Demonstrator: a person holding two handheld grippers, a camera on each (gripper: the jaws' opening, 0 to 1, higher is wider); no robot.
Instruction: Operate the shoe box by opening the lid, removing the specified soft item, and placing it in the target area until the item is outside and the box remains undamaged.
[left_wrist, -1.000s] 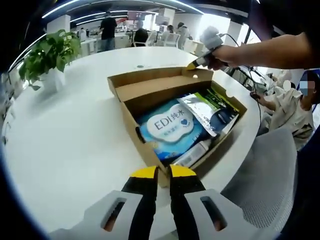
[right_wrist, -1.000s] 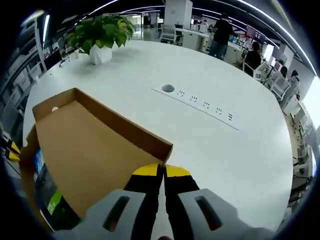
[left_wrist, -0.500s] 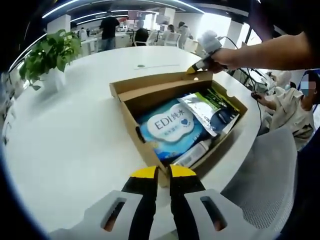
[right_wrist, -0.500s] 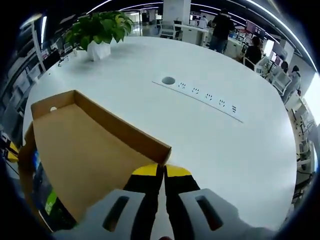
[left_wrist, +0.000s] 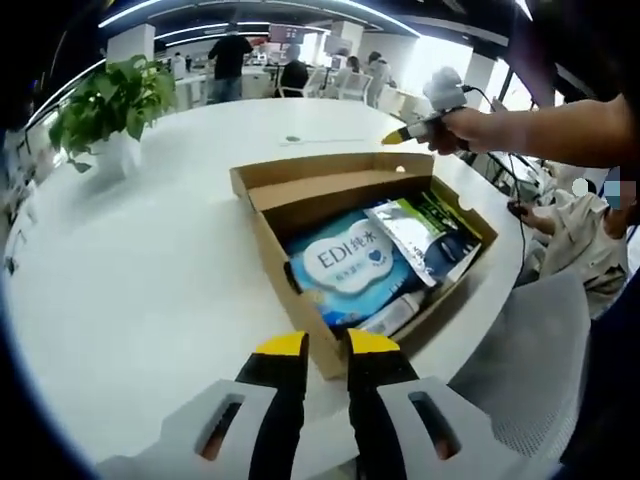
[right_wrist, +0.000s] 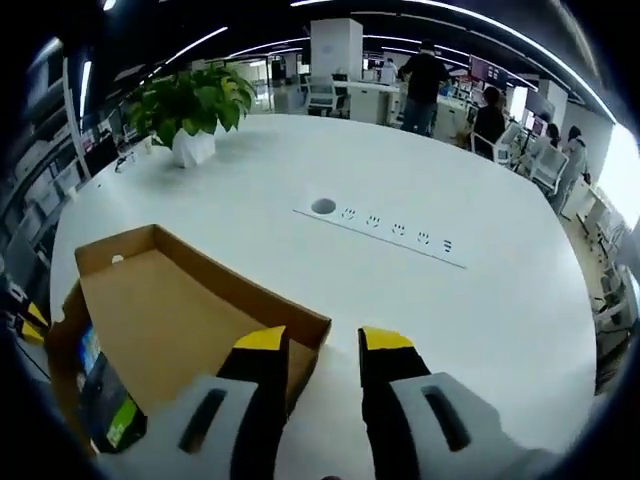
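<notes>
A brown cardboard shoe box (left_wrist: 300, 305) lies open on the white round table (left_wrist: 140, 270), its lid (left_wrist: 330, 172) flipped back. Inside lie a soft blue-and-white wipes pack (left_wrist: 345, 265) and a dark green-and-white pouch (left_wrist: 425, 230). My left gripper (left_wrist: 327, 345) hovers just short of the box's near corner, jaws slightly apart and holding nothing. In the right gripper view my right gripper (right_wrist: 325, 340) stands open at the lid's (right_wrist: 170, 315) far corner, the lid wall beside its left jaw. That gripper (left_wrist: 400, 135) also shows beyond the lid, held by a person's hand.
A potted plant (left_wrist: 105, 105) stands at the table's far left, also seen as a plant (right_wrist: 195, 100) in the right gripper view. A socket strip (right_wrist: 385, 225) is set into the table beyond the lid. A grey chair (left_wrist: 530, 370) and a seated person are at the right.
My right gripper, shut on the lid's edge before, has opened and let it go. My left gripper's jaws have parted a little. The lid stays flipped back.
</notes>
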